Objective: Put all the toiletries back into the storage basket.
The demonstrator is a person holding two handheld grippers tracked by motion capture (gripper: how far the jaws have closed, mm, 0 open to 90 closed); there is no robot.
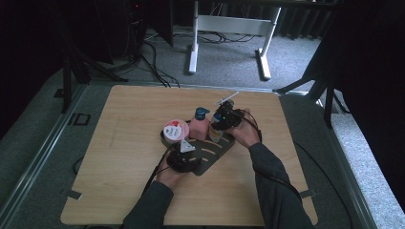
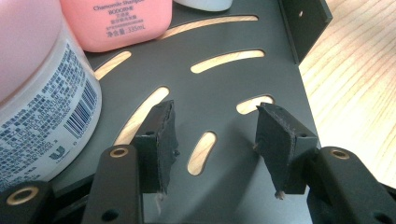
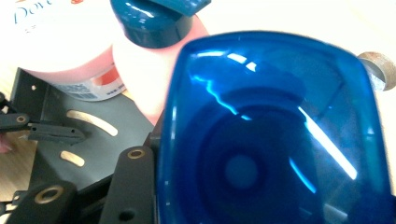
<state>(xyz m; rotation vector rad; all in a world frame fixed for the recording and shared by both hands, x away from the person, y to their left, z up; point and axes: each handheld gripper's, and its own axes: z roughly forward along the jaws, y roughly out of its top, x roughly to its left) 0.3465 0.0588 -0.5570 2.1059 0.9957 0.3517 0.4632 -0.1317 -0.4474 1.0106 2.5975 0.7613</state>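
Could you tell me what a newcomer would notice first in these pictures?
A glossy blue cap looms between the right gripper's jaws. On the dark slotted tray at the table's middle stand a pink bottle and a white-lidded pink jar, with the left gripper open over the tray's near end.

Blue-capped bottle (image 3: 275,135) stands upright on the dark slotted tray (image 2: 261,79), beside pink bottle (image 1: 199,128).

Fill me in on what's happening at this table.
A person works with tongs in each hand over a dark slotted rack on the wooden table. The right tongs are around a blue-capped bottle at the rack's far right, beside a pink bottle and a pink-lidded jar. The left tongs hang open over the rack's bare near part, holding nothing.
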